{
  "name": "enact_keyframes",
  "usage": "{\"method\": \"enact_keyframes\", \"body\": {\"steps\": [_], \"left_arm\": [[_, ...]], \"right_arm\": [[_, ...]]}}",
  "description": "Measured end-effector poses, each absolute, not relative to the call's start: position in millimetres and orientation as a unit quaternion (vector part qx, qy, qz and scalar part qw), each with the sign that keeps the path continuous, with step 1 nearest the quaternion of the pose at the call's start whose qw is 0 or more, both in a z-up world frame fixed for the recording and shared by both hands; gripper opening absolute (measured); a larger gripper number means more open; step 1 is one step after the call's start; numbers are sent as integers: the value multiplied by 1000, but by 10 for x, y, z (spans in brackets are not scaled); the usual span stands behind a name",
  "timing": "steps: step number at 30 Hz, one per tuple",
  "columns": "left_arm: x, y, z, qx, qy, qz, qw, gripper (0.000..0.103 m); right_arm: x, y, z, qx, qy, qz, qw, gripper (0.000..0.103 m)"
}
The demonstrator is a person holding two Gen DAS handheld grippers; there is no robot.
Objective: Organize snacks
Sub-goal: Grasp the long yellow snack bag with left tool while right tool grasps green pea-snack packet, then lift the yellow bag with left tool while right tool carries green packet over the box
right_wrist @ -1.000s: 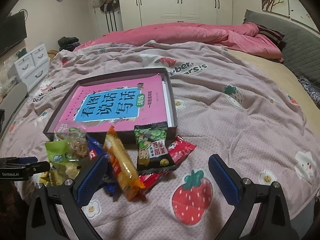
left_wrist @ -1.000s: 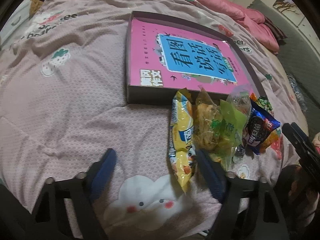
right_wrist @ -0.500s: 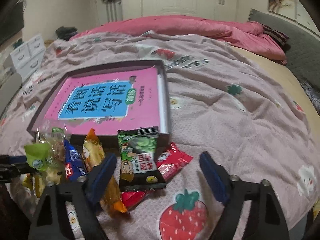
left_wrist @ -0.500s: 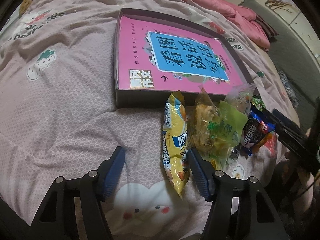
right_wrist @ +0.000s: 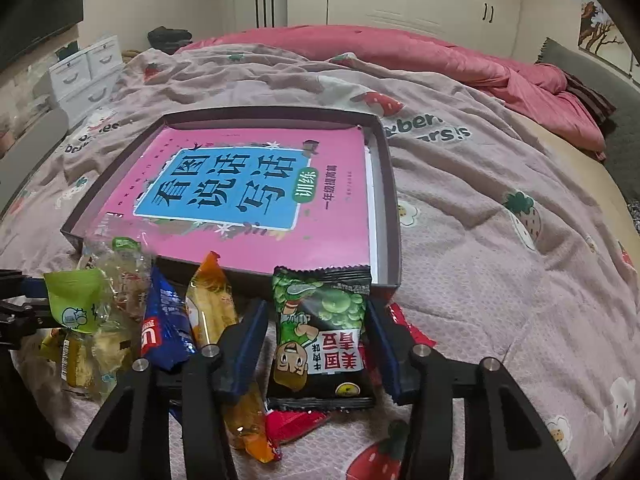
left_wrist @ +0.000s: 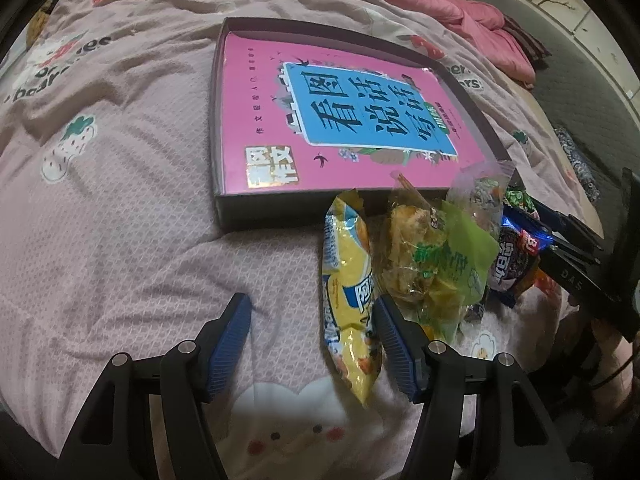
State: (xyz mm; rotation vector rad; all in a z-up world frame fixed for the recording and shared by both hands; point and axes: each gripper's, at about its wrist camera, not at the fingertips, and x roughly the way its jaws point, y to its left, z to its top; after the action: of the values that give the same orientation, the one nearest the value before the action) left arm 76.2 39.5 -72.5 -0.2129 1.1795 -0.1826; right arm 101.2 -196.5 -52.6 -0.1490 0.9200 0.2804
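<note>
1. Right tool [right_wrist: 316,344]: jaws spread, straddling the green pea pack [right_wrist: 320,332] at lower centre of the right view. They look close to its sides, but I can't tell if they touch.
2. Left tool [left_wrist: 310,344]: spread, holding nothing. Its right finger sits just beside the yellow pack [left_wrist: 348,292].
3. Snacks lie in a heap on the bed against the near wall of the box [right_wrist: 394,216], which holds a pink book [right_wrist: 248,196].
4. Risk: the pea pack overlaps the red pack [right_wrist: 296,424]; a low pinch could drag both.
5. Risk: slick film on a soft quilt [right_wrist: 500,208], so the pack may buckle or slip out.
6. Risk: the box wall is right behind the pack, so a forward lift could snag it.
7. Room: quilt open at frame right; the left side is crowded with packs and the other tool.
</note>
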Motion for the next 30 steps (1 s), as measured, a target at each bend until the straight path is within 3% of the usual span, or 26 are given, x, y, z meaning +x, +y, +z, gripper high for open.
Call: {"method": "enact_keyframes", "body": {"steps": [9,30], "left_arm": [[869,186,-774,-75,553,-100,824,24],[717,417,-286,-117,471,-112,867,24]], "right_arm": [[1016,-1923,-520,-85,434,144,885,43],[958,-2200,-269,-12,399,154,904,35]]}}
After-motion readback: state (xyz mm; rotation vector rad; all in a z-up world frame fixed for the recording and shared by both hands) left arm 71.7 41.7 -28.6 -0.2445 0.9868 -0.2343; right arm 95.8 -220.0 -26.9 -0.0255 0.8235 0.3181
